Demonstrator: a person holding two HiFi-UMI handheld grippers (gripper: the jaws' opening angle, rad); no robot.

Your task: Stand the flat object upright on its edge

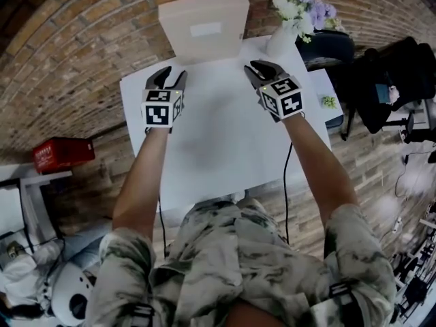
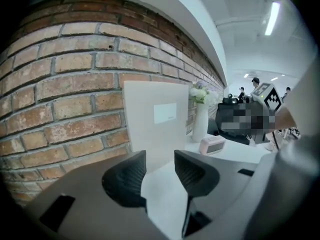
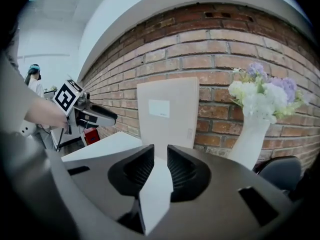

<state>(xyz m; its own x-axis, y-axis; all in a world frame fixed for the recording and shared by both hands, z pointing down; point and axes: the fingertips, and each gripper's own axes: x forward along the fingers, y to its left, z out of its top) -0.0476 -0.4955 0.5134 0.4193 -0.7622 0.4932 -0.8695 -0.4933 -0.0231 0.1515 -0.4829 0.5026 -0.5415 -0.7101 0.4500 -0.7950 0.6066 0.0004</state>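
The one container is the vase [image 1: 281, 41], at the table's [image 1: 218, 142] far right corner by the brick wall [image 1: 82, 39]. It holds white and purple flowers [image 1: 305, 7].

Far left, off the table, lies a red box [image 1: 63, 153]. The left gripper [image 1: 165, 73] hovers over the table's far left part with its jaws wide apart and only bare tabletop between them. Ahead, between the two grippers, the board [image 1: 203, 24] stands upright on its edge at the table's far side, right at the wall, with nothing in front of it. The right gripper [image 1: 257, 67] hovers near the vase, its jaws a narrow gap apart and empty. A pink clock [image 2: 212, 144] sits on the table just beside the vase. A dark chair [image 1: 327, 46] stands beyond the right corner.
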